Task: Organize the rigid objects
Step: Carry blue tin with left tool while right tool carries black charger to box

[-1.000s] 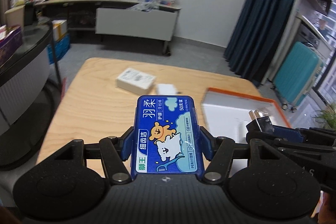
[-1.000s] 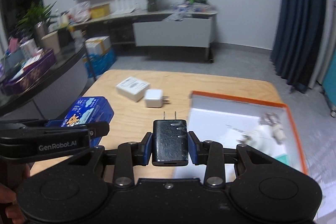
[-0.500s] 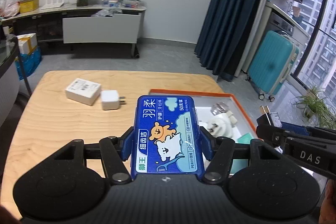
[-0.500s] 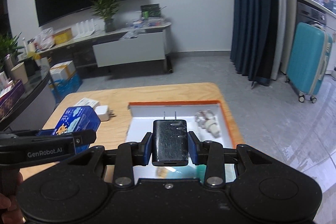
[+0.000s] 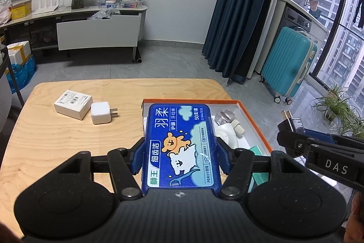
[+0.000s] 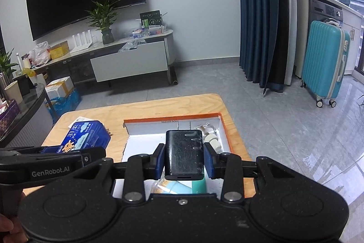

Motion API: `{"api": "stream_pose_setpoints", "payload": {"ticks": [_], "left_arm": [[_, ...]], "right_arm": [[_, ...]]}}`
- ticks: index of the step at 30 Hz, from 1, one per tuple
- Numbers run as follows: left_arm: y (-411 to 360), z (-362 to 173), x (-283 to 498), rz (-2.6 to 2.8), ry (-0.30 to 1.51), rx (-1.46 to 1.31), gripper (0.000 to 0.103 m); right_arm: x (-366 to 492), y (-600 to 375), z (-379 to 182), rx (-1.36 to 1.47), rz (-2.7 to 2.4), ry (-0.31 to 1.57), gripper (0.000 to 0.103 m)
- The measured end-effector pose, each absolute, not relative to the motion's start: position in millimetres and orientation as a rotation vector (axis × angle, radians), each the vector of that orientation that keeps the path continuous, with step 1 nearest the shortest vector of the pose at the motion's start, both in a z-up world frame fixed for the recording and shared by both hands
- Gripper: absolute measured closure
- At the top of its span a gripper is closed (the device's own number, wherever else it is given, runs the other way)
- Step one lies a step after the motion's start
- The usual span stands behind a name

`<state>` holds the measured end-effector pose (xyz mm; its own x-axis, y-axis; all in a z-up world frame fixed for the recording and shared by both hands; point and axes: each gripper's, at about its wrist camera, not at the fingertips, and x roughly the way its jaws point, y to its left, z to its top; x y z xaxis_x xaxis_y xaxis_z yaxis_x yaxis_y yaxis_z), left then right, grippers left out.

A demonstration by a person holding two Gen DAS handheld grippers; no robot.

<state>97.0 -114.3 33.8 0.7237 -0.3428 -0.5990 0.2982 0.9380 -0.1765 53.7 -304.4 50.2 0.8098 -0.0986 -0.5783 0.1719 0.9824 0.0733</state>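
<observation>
Between the left gripper's (image 5: 180, 147) clamped blue pads sat the blue floss-pick box (image 5: 182, 145), held across its long sides above the near-left part of the orange-rimmed tray (image 5: 254, 120). The right gripper (image 6: 183, 157) likewise pinched the black charger (image 6: 184, 152) by its flat flanks over the same tray. Both looked light, stiff and rather slick, so gripping mid-body on parallel faces seemed safest.
</observation>
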Motion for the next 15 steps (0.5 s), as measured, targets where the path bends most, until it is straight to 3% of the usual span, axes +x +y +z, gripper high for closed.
{"api": "stream_pose_setpoints", "payload": {"ticks": [15], "left_arm": [[-121.3, 34.9, 100.4, -0.359, 0.685, -0.065, 0.040]], "right_arm": [[57.2, -304.8, 49.6, 0.123, -0.147, 0.608, 0.060]]}}
